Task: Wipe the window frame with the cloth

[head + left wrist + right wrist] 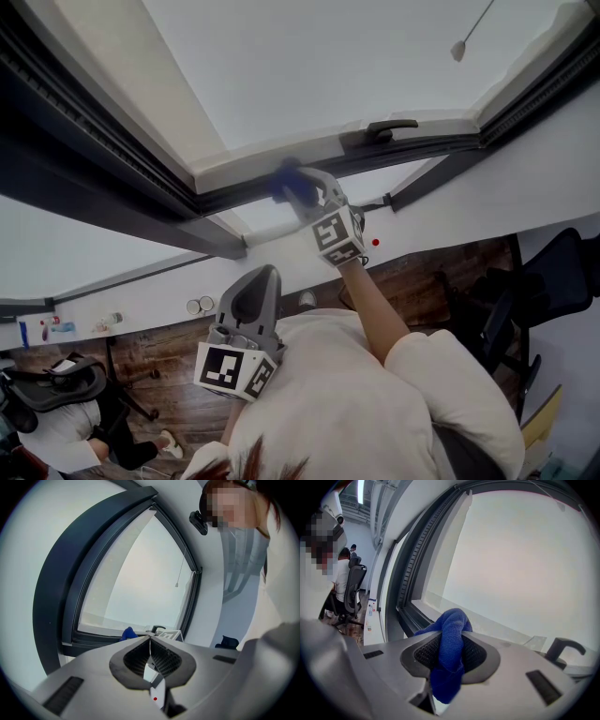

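Note:
My right gripper (298,187) is shut on a blue cloth (449,656) (286,178) and holds it against the lower rail of the dark window frame (234,195). In the right gripper view the cloth bulges out past the jaws, just above the pale sill (440,607). The black window handle (386,127) sits to the right of the cloth on the same rail. My left gripper (255,286) hangs low near the person's chest, away from the window, its jaws closed together with nothing between them. The cloth (128,633) shows small in the left gripper view.
A blind cord with a pull (458,50) hangs in front of the glass. Below is a white ledge (131,309) with small bottles (58,328). Office chairs (553,281) stand on the wooden floor, and a seated person (66,412) is at the lower left.

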Demonstrator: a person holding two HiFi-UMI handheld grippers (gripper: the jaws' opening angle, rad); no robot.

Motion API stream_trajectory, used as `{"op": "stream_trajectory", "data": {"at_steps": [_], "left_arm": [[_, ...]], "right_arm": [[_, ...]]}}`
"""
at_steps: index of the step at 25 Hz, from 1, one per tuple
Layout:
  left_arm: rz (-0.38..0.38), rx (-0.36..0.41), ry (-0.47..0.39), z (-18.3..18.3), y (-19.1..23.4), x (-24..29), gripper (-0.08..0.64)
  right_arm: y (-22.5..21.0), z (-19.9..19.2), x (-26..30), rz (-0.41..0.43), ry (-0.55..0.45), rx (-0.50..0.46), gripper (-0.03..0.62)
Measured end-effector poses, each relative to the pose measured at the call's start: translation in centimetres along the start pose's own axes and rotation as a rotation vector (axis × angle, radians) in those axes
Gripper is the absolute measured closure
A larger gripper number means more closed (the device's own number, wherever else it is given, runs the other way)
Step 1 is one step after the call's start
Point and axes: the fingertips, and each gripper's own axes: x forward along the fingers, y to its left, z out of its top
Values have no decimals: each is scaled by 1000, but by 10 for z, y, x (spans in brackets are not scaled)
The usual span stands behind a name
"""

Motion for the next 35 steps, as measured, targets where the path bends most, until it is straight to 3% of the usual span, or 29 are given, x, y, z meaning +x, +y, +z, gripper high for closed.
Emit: {"op": "stream_trajectory", "data": {"at_steps": [35], "left_arm": [[-42,-7,-1,-5,-25,21,549]], "right_arm": [[-51,-30,-28,-89,27,47,480]]}}
